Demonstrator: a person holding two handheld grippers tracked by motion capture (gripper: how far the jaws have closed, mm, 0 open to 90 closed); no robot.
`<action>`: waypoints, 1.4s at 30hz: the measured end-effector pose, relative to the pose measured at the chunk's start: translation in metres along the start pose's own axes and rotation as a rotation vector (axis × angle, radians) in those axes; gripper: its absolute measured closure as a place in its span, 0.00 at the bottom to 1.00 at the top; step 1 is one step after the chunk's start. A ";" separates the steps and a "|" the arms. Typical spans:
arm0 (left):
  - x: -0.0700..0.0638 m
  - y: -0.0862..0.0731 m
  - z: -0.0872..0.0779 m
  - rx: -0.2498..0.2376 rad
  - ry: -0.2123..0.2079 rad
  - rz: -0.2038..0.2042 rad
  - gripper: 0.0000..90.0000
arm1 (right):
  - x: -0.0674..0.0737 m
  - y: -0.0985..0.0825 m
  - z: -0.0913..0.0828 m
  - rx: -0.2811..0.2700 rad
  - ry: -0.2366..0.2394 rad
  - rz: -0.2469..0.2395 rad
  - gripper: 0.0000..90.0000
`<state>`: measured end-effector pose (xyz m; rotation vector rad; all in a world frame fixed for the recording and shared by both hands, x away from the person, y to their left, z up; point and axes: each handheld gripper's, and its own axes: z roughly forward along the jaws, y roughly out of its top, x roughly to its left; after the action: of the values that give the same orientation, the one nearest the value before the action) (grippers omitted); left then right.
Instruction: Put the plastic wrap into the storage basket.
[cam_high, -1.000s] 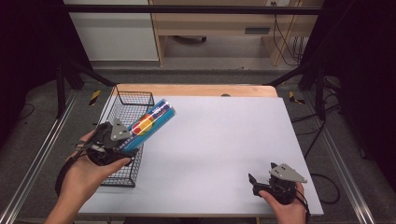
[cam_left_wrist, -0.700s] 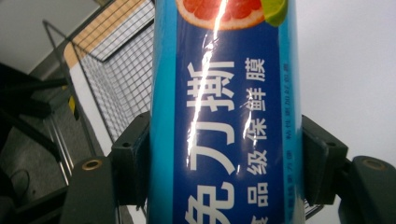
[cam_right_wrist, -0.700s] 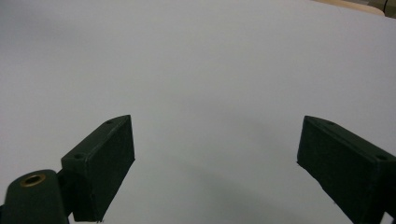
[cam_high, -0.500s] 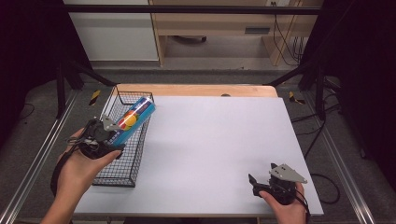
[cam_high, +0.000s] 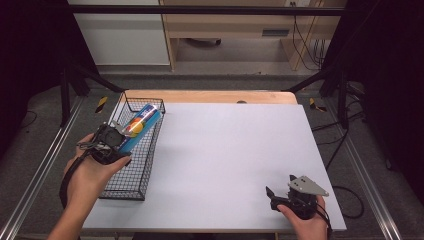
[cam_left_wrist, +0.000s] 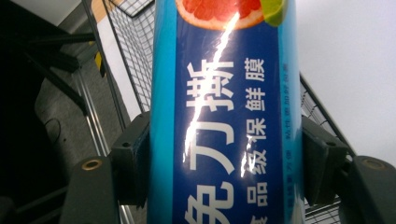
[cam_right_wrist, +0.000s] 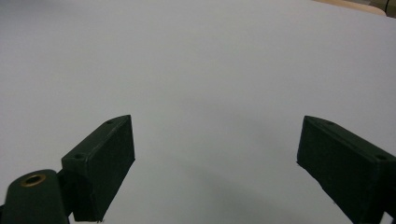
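Your left gripper (cam_high: 120, 137) clamps the blue box (cam_high: 141, 124), which juts ahead of its jaws over the wire basket (cam_high: 131, 170). Lower it flat between the walls before releasing. Your right gripper (cam_right_wrist: 215, 158) gapes empty.

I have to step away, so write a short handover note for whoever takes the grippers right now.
Left gripper: shut on the blue cling film box, held tilted over the wire basket at the table's left edge.
Right gripper: open, nothing between the jaws, low over the white table at its near right.
Done: box picked up and brought over the basket.
Left: lower the box in and let go.
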<state>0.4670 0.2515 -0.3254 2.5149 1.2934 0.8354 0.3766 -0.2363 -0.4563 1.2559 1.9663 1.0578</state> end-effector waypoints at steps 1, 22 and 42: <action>0.001 -0.001 0.002 0.004 0.001 -0.003 0.36 | 0.000 0.000 0.000 -0.002 -0.003 -0.006 0.13; 0.000 0.002 0.022 0.082 0.007 -0.032 0.36 | -0.001 0.000 0.000 -0.002 0.001 0.002 0.13; 0.000 0.007 0.034 0.136 0.026 -0.036 0.36 | -0.001 0.000 0.001 0.000 0.014 0.002 0.13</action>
<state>0.4907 0.2506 -0.3506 2.5832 1.4455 0.8009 0.3780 -0.2368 -0.4572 1.2540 1.9766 1.0702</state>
